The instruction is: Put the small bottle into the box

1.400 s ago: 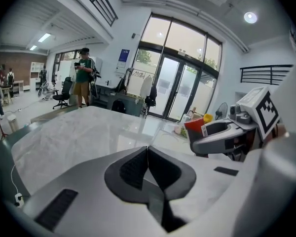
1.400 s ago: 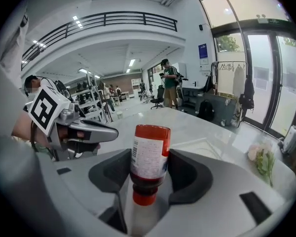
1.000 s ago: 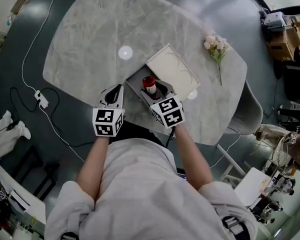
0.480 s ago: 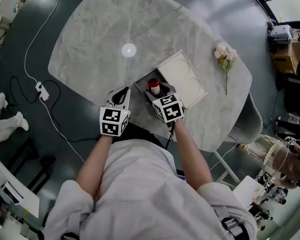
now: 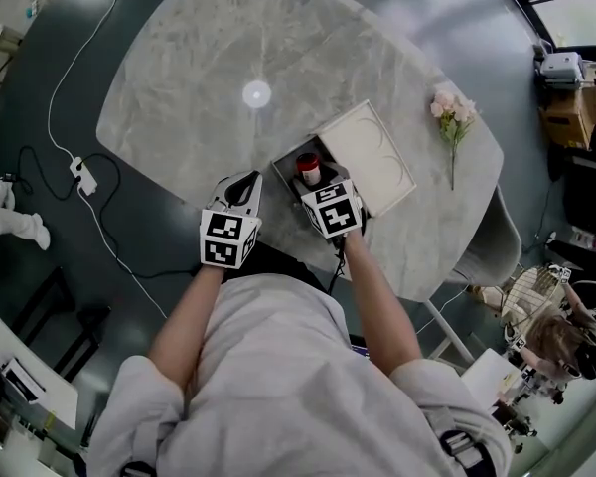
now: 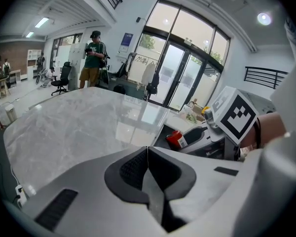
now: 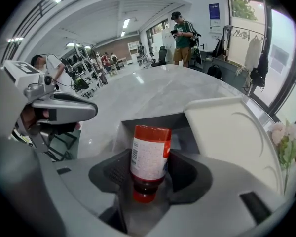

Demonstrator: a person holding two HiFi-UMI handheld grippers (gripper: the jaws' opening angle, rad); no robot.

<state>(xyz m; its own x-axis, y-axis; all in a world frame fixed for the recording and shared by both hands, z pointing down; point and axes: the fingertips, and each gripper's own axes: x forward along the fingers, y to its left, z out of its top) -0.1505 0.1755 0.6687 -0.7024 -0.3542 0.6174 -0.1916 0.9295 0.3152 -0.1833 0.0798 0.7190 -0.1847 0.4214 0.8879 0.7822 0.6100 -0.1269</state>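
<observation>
The small bottle [image 5: 308,169] has a red body and a white label. My right gripper [image 5: 314,180] is shut on it and holds it over the open dark box [image 5: 284,170] near the table's front edge. In the right gripper view the bottle [image 7: 149,157] stands between the pads, bottom end pointing away, with the box's opening [image 7: 138,121] just beyond it. The box's white lid [image 5: 366,157] lies open to the right. My left gripper [image 5: 242,187] is shut and empty, just left of the box. In the left gripper view its jaws [image 6: 147,154] meet, and the bottle [image 6: 179,138] shows to the right.
The marble table [image 5: 199,58] stretches away beyond the box, with a white round spot [image 5: 256,94] on it. A pink flower sprig [image 5: 453,114] lies at the table's right edge. A cable and power strip [image 5: 79,170] lie on the floor at left. People stand far off.
The head view has shifted a little. My right gripper has edged slightly forward over the box with the bottle still in it. The left gripper has stayed beside the box.
</observation>
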